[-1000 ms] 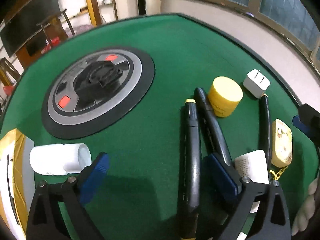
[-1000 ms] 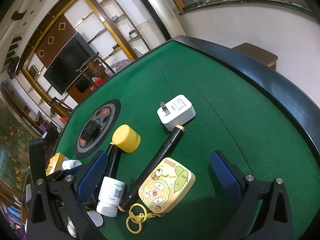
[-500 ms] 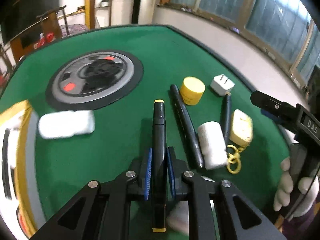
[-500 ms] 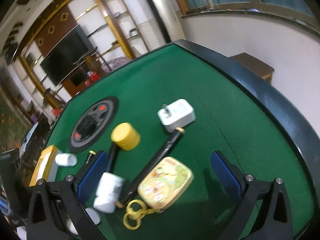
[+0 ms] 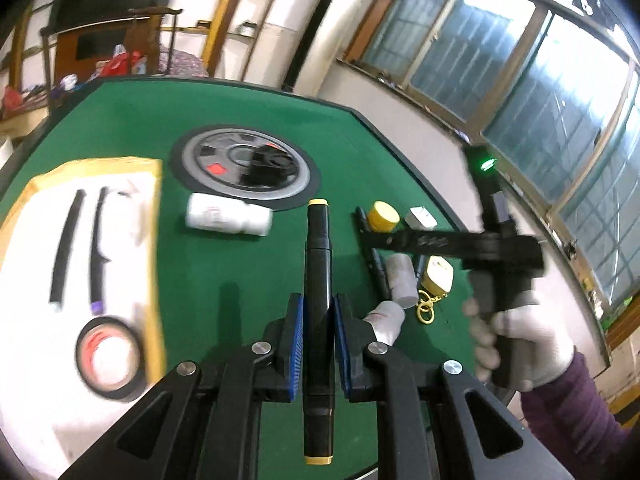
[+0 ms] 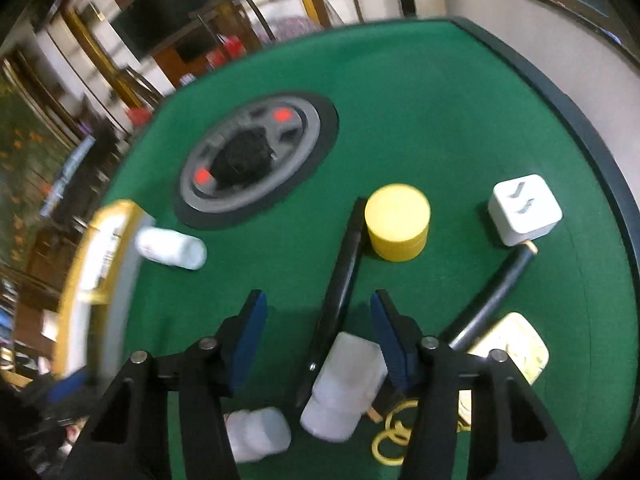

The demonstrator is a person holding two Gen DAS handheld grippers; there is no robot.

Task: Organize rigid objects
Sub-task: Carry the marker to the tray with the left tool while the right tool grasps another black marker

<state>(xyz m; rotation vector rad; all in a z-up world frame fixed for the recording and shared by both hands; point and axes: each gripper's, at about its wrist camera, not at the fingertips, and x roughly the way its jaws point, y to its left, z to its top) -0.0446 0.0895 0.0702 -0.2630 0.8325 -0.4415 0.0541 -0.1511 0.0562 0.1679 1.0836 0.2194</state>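
Observation:
My left gripper is shut on a black marker with yellow ends and holds it above the green table. A white tray with a yellow rim lies at the left with two black pens and a tape roll in it. My right gripper is open, its jaws on either side of a black pen on the table; it also shows in the left wrist view. A white bottle lies just below it.
A yellow jar, a white charger, another black pen, a yellow keychain toy and white bottles lie on the table. A round grey-black hub sits in the middle. The table's edge curves at the right.
My left gripper closed on the marker and lifted it off the table. My right gripper moved left over the black pen and narrowed its opening.

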